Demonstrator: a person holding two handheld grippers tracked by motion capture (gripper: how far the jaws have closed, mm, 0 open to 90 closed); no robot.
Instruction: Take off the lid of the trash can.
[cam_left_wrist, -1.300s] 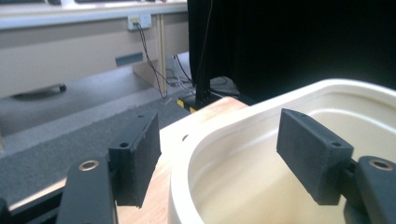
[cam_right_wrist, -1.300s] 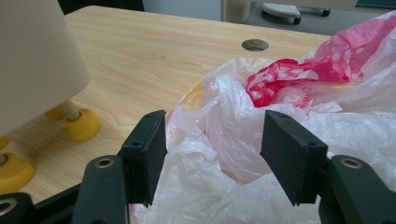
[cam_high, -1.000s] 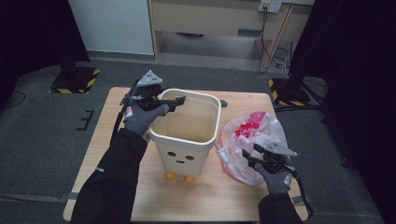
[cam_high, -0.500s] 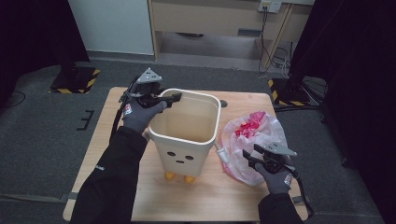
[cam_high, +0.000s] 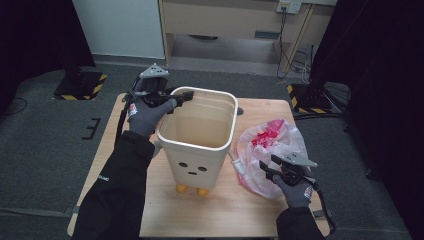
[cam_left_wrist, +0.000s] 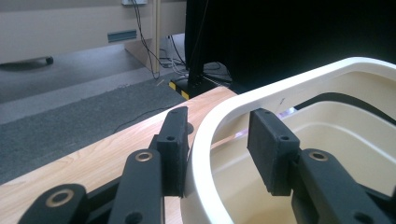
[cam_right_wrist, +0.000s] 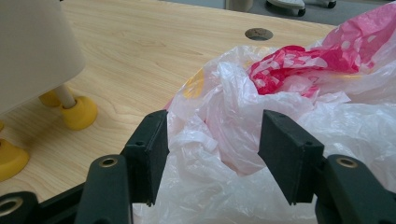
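The jaws of the left gripper (cam_high: 183, 96) have just been closing astride the far-left rim of the cream bin (cam_high: 200, 150), one pad outside, one inside; the outer pad touches the wall, the inner pad stands off, so no clamp is yet made. The bin can probably be steadied next. The right gripper (cam_right_wrist: 212, 140) is held open around folds of the plastic bag (cam_high: 267, 150), unpinched. Counted on the table (cam_high: 240, 215): one bin, one bag, two grippers.
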